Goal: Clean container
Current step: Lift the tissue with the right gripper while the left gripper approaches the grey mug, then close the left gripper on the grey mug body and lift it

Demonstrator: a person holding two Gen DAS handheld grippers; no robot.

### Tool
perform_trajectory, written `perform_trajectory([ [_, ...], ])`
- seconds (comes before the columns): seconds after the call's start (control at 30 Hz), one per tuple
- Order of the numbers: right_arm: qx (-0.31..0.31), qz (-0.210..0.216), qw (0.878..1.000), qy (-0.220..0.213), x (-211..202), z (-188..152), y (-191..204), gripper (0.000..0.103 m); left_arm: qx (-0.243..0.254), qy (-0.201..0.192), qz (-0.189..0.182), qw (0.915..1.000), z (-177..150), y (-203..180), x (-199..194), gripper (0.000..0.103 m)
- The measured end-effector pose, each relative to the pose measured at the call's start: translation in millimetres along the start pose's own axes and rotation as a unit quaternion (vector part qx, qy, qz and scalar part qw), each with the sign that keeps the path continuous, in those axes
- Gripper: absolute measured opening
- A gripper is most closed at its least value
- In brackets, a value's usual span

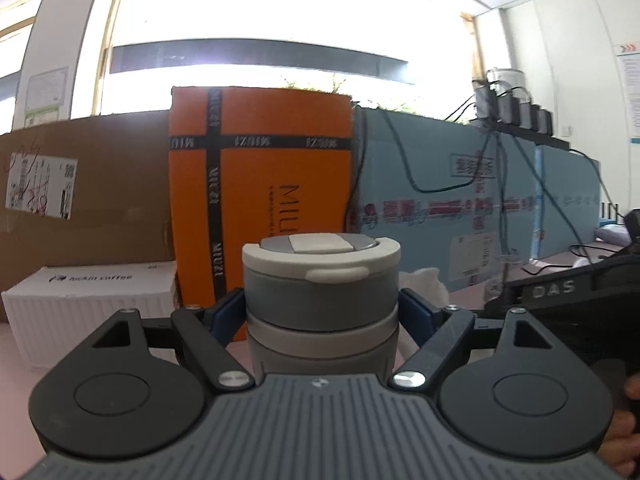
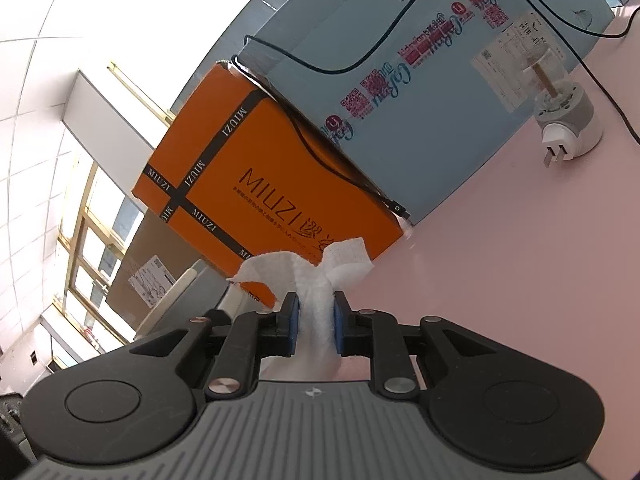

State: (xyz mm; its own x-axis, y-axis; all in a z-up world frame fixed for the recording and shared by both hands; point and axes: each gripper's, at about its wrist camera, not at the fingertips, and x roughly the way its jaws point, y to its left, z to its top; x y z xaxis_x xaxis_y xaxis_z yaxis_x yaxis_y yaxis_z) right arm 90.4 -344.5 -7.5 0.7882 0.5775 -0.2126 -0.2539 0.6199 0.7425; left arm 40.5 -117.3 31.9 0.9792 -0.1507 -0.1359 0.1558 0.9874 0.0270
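Observation:
A grey container [image 1: 321, 300] with a pale lid and a pale band stands upright between the fingers of my left gripper [image 1: 322, 312], which is shut on its body. My right gripper [image 2: 314, 320] is shut on a white wipe [image 2: 316, 276], whose crumpled end sticks out past the blue pads. The right wrist view is strongly tilted. A pale curved edge at its left [image 2: 172, 300] may be the container's lid. A bit of white wipe [image 1: 424, 284] shows just right of the container in the left wrist view.
An orange MIUZI box [image 1: 260, 184] stands behind the container, with a brown carton [image 1: 84, 200] left and a light blue box [image 1: 472, 200] right. A white coffee box [image 1: 92, 300] sits front left. A white plug adapter [image 2: 568, 124] and black cables lie on the pink table [image 2: 520, 260].

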Motion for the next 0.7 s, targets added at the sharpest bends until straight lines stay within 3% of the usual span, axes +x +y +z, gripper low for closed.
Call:
perform_trajectory([
  [0.23, 0.010, 0.003, 1.000, -0.001, -5, -2, -4, 0.018, 0.004, 0.011, -0.026, 0.9996, -5, -1, -9, 0.079],
  [0.43, 0.022, 0.024, 0.999, -0.004, -8, -2, -6, 0.018, 0.010, 0.006, -0.011, 0.9999, -4, -3, -11, 0.081],
  [0.53, 0.035, 0.038, 0.999, -0.007, -12, -3, -8, 0.018, 0.017, -0.021, 0.000, 0.9996, 1, -5, -20, 0.088],
  [0.7, 0.060, 0.068, 0.996, -0.017, -17, -4, -9, 0.018, 0.015, -0.047, 0.012, 0.9987, 10, -5, -32, 0.089],
])
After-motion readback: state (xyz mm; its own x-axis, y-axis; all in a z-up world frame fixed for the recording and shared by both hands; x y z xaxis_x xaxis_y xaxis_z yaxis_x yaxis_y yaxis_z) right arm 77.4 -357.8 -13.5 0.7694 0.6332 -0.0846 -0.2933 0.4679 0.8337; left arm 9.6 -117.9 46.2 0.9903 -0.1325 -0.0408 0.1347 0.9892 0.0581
